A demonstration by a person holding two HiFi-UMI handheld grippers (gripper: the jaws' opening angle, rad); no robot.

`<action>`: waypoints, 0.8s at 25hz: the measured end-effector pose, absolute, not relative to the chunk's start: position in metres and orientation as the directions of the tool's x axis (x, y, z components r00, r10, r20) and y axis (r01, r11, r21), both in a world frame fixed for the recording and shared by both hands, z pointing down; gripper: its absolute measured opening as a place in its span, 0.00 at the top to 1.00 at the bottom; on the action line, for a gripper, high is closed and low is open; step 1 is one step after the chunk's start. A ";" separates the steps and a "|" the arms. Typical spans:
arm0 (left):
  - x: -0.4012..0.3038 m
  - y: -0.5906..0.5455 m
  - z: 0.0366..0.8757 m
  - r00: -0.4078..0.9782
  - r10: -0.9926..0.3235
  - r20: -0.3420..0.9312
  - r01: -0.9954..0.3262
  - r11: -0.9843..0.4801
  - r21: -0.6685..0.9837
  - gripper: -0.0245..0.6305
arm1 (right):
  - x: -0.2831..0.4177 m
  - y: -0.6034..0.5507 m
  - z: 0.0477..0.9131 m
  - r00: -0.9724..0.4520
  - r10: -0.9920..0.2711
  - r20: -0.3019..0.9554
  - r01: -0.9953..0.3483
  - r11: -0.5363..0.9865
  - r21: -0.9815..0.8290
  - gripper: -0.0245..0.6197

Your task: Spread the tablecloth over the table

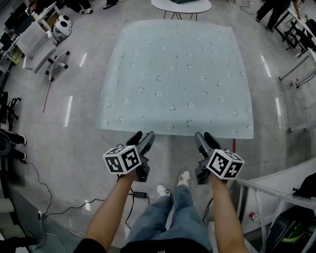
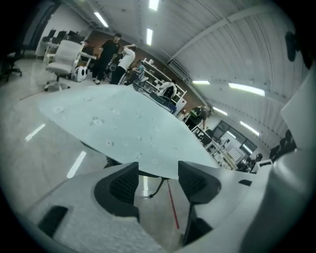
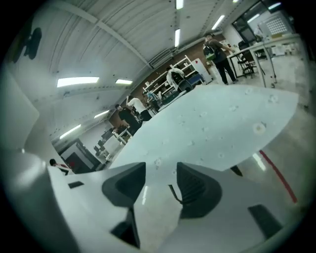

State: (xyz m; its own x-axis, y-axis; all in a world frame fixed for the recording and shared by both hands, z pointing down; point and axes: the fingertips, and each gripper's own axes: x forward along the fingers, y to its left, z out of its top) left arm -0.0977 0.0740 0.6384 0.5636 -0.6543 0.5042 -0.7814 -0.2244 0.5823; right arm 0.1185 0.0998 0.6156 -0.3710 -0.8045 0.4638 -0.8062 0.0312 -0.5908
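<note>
Pale dotted tablecloth [image 1: 175,74] spread out flat. Left gripper [image 1: 142,136] and right gripper [image 1: 204,136] just beside its near edge, both with jaws apart. Nothing pinched between them.

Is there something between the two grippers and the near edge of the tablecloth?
Nothing visible. The left gripper and the right gripper stand open and empty just before the near edge of the tablecloth.

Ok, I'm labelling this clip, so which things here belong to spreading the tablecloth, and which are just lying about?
Part of the job:
- tablecloth, lying flat
- left claw, open, at the cloth's near edge
- right claw, open, at the same edge

Just lying about:
- chair
- round table
- side table
</note>
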 end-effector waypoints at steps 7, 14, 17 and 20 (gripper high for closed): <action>-0.096 0.064 0.664 0.624 -0.694 0.361 -0.566 -0.083 0.820 0.54 | 0.120 0.109 0.660 -0.383 -0.818 0.429 -0.635 -0.104 -0.766 0.58; -0.094 0.067 0.674 0.651 -0.678 0.342 -0.533 -0.087 0.842 0.53 | 0.118 0.100 0.668 -0.389 -0.838 0.382 -0.556 -0.117 -0.823 0.57; -0.099 0.059 0.667 0.638 -0.707 0.305 -0.513 -0.096 0.853 0.62 | 0.120 0.093 0.664 -0.371 -0.857 0.359 -0.523 -0.127 -0.843 0.66; -0.104 0.049 0.661 0.623 -0.728 0.285 -0.505 -0.096 0.857 0.79 | 0.122 0.092 0.668 -0.358 -0.860 0.364 -0.501 -0.152 -0.852 0.78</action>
State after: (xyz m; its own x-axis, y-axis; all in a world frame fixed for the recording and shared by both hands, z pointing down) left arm -0.1045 0.0488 0.6613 0.6230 -0.7283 0.2853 -0.5054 -0.0965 0.8575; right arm 0.1220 0.0922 0.6678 -0.3582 -0.8596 0.3645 -0.5014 -0.1522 -0.8517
